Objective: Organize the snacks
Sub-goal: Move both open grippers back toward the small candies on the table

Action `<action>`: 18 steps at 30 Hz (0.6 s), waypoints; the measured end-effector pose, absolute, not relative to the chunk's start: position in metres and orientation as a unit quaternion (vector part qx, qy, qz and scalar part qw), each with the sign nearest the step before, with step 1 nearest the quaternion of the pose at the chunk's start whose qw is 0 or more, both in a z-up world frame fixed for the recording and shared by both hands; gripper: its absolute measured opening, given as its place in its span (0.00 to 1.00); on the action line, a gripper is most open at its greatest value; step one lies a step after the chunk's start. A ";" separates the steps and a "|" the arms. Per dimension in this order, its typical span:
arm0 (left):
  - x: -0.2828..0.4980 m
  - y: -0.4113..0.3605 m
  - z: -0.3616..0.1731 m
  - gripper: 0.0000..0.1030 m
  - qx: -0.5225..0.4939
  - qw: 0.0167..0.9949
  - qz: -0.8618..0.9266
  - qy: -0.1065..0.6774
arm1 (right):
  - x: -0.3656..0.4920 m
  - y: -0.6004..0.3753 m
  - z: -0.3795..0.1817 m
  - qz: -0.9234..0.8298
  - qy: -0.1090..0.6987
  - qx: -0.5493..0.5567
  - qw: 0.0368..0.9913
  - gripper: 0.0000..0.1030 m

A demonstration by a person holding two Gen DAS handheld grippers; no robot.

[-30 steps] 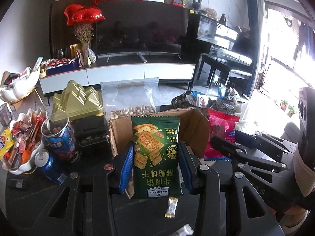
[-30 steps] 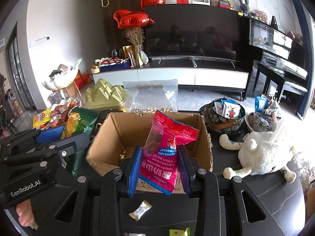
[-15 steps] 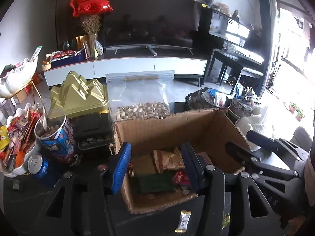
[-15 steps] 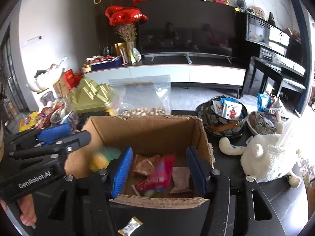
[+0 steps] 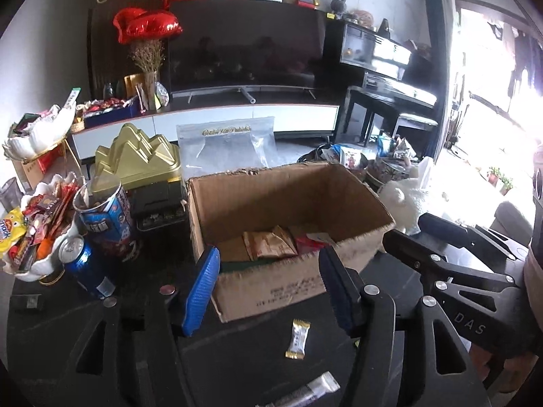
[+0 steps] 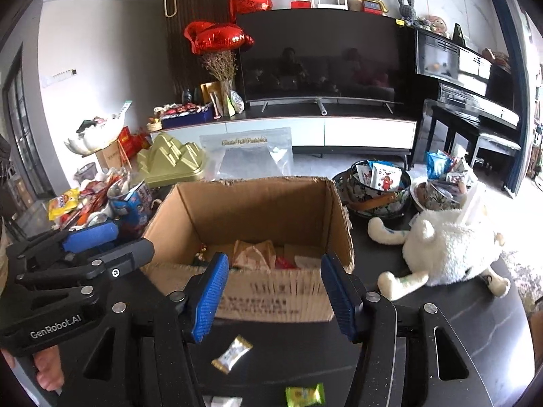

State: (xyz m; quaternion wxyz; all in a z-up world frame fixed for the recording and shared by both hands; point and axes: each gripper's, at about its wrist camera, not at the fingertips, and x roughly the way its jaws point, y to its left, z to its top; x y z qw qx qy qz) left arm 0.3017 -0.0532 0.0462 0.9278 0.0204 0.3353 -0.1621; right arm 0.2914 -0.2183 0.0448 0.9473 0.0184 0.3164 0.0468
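Note:
An open cardboard box [image 5: 271, 281] stands on the dark table; it also shows in the right wrist view [image 6: 271, 295]. Snack packets [image 5: 268, 246] lie inside it, brown and red ones [image 6: 258, 254]. My left gripper [image 5: 269, 291] is open and empty in front of the box's near wall. My right gripper [image 6: 275, 296] is open and empty, also at the near wall. A small white-and-gold candy [image 5: 298, 338] lies on the table before the box; it shows in the right wrist view [image 6: 232, 354] too. A green candy [image 6: 304, 395] lies nearer me.
Left of the box stand a blue snack tube [image 5: 103, 217], a blue can [image 5: 86, 268], a white bowl of snacks [image 5: 30, 237] and a gold tin [image 5: 135, 159]. A clear bag [image 5: 227, 149] is behind. Right: a plush sheep [image 6: 448, 247] and snack bowls [image 6: 376, 186].
Both grippers let go of their packets, the green cracker bag and the pink one, which now lie in the box. Both grippers have opened and pulled back toward me.

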 end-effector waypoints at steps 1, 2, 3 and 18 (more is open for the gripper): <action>0.297 -0.054 0.046 0.58 0.023 0.929 -0.162 0.332 | 0.286 -0.219 0.045 0.047 0.314 0.019 0.948 0.56; 0.290 -0.054 0.045 0.58 0.025 0.930 -0.161 0.328 | 0.281 -0.220 0.044 0.048 0.310 0.021 0.949 0.56; 0.286 -0.054 0.045 0.59 0.026 0.931 -0.161 0.326 | 0.275 -0.221 0.044 0.048 0.307 0.022 0.950 0.56; 0.243 -0.066 0.013 0.59 0.045 0.920 -0.189 0.341 | 0.229 -0.231 0.009 0.045 0.322 0.025 0.945 0.56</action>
